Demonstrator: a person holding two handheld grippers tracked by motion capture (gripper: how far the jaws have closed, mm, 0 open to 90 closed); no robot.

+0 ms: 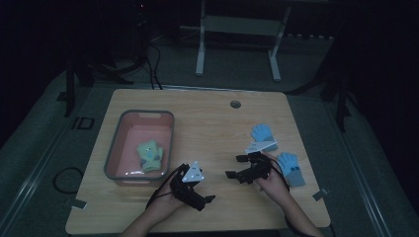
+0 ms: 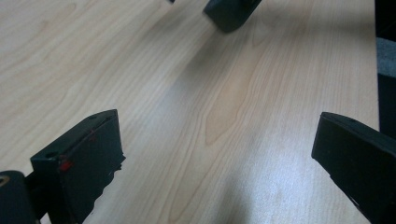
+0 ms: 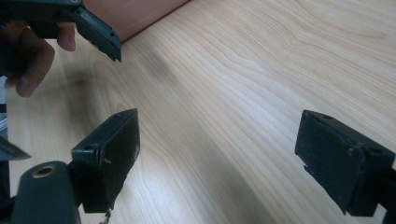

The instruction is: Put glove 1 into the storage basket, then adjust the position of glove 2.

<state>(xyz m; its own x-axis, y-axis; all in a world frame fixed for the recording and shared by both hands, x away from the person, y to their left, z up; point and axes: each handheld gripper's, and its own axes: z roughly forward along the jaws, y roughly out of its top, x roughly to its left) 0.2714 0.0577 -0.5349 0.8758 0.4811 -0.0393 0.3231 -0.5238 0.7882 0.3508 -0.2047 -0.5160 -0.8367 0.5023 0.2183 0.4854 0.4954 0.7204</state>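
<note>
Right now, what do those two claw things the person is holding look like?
The left black two-jaw gripper has a grey three-cornered plate on top and a black cable trailing back. Its blocky jaw pads carry small red marks. The right black two-jaw gripper has a pale plate too, with scuffed, chipped pads. No sleeves show.

Your table [image 2: 224,107] is pale wood grain, smooth with a soft sheen. The left gripper [image 2: 215,158] and right gripper [image 3: 219,158] you hold have matt black plastic jaws, scuffed and chipped along the edges. The basin [image 1: 114,148] looks like smooth plastic, and the blue gloves [image 1: 291,168] and the green glove [image 1: 150,155] like soft knitted cloth.
</note>
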